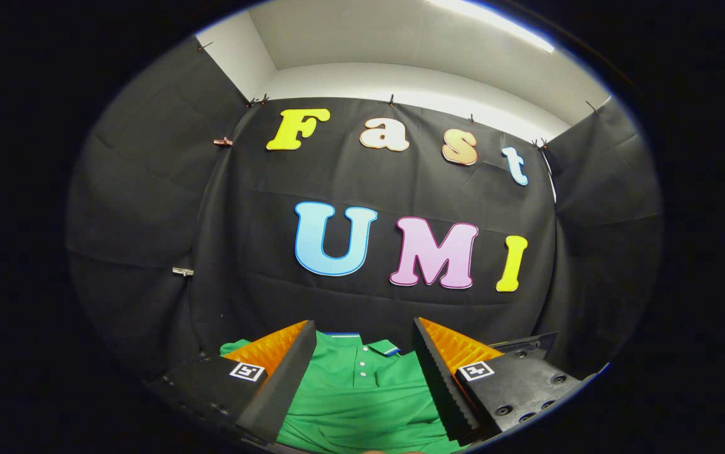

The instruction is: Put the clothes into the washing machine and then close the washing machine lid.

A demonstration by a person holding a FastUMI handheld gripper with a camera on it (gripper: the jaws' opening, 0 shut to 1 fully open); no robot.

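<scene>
We see green polo shirt (362, 391) partly: both sleeves hidden behind fingers of gripper (365, 372) at lower centre of frame, hem cut off at bottom edge. Fingers spread, touching nothing we can make out. Surface under shirt hidden.

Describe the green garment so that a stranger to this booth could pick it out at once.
Start at the black cloth wall and look down to its foot. There lies a bright green polo shirt, seen between the open gripper's two spread fingers, neither visibly pressing it. Its collar with a blue-and-white edge and its buttoned placket set it apart.
</scene>
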